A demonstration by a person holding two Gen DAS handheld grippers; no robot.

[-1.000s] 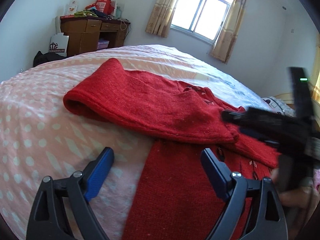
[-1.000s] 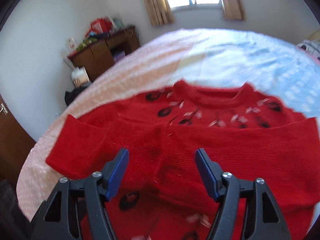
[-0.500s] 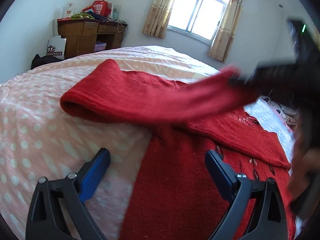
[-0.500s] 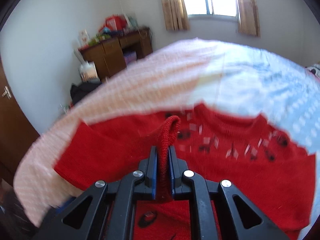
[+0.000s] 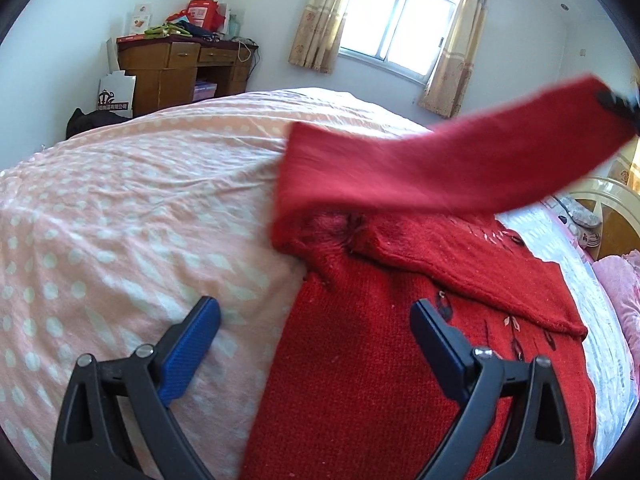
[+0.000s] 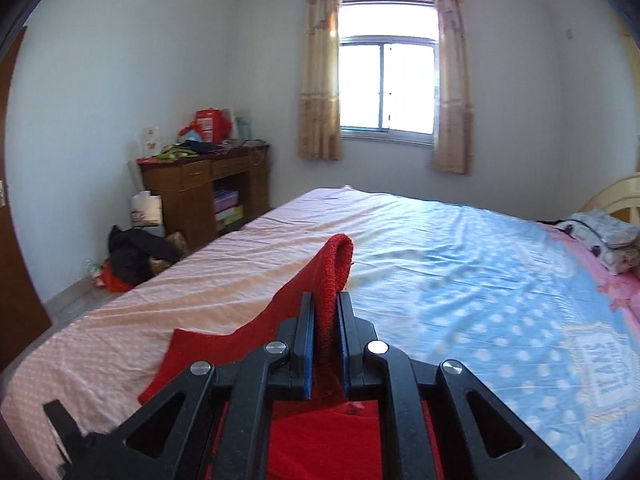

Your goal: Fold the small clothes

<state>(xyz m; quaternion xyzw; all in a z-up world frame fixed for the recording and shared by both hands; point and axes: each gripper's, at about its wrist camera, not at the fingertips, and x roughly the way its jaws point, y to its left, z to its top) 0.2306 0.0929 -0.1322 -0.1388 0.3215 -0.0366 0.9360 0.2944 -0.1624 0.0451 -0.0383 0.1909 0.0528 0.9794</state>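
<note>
A red knit sweater [image 5: 372,364] lies on the bed, body flat, right sleeve folded across the chest. Its left sleeve [image 5: 440,164] is lifted off the bed and stretches up to the right. My right gripper [image 6: 326,320] is shut on that sleeve's cuff [image 6: 336,264] and holds it high above the bed; its tip shows in the left wrist view [image 5: 616,104]. My left gripper [image 5: 316,332] is open and empty, low over the sweater's left edge, one finger over the sheet, one over the knit.
The bed [image 5: 120,208] has a pink dotted sheet, turning blue on the far side [image 6: 480,280]. A wooden desk [image 6: 200,192] with clutter stands by the far wall. Dark clothes [image 6: 136,252] lie on the floor. Folded items [image 6: 608,240] sit by the headboard.
My right gripper shut on the left sleeve's cuff and raised it up and to the right, pulling the sleeve off the bed. My left gripper stayed open and moved little.
</note>
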